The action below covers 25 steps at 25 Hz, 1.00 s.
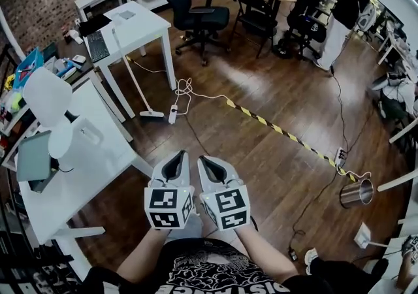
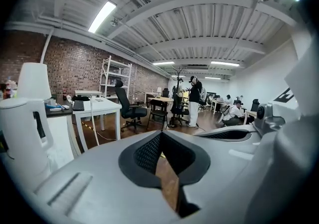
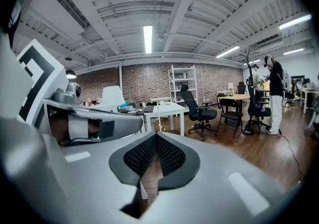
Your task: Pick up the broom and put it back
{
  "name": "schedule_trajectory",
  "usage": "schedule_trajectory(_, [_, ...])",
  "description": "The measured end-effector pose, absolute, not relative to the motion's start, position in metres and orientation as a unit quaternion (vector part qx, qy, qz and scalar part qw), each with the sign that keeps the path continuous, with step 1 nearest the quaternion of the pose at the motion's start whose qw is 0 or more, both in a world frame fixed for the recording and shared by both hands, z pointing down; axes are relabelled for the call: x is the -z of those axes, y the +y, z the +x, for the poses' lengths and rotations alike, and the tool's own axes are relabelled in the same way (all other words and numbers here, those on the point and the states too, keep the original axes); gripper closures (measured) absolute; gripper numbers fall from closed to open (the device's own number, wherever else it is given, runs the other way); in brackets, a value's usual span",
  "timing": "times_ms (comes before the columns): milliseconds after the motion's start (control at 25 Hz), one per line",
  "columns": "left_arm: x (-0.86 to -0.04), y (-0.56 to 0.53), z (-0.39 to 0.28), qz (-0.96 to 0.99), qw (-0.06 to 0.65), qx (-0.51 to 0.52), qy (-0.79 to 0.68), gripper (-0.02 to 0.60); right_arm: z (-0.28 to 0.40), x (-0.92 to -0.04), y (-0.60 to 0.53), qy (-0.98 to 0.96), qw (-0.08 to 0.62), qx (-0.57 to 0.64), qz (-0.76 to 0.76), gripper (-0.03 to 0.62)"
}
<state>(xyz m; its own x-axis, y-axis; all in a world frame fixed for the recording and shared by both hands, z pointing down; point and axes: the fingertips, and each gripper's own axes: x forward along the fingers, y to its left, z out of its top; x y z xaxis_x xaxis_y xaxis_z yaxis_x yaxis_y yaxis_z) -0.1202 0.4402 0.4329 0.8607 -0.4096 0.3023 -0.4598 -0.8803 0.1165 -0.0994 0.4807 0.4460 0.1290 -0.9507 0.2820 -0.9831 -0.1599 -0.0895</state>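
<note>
A white broom [image 1: 134,77] leans against the corner of a white table [image 1: 140,21], with its head [image 1: 151,114] on the wooden floor. The left gripper view shows the broom [image 2: 92,121] as a thin white rod at that table. My left gripper [image 1: 177,155] and right gripper [image 1: 206,159] are held side by side low in the head view, well short of the broom. Both point forward and slightly down. The left gripper [image 2: 160,133] has its jaws together with nothing between them. So does the right gripper [image 3: 156,134].
A second white table [image 1: 85,155] with a white lamp [image 1: 47,97] stands at my left. A black office chair [image 1: 189,15] is beyond the broom. Cables and a power strip [image 1: 173,114] lie by the broom head. Striped tape [image 1: 281,130], a metal bucket [image 1: 356,193] and a standing person [image 1: 343,15] are to the right.
</note>
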Motion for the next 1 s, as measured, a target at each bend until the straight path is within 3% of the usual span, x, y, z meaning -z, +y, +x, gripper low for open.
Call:
schedule_trajectory(440, [-0.445, 0.329, -0.069, 0.961, 0.107, -0.149, -0.208, 0.575, -0.042, -0.453, 0.363, -0.627, 0.069, -0.152, 0.761, 0.592])
schedule_trajectory(1000, [-0.442, 0.257, -0.047, 0.962, 0.107, -0.136, -0.211, 0.576, -0.019, -0.447, 0.291, -0.629, 0.057, -0.144, 0.762, 0.592])
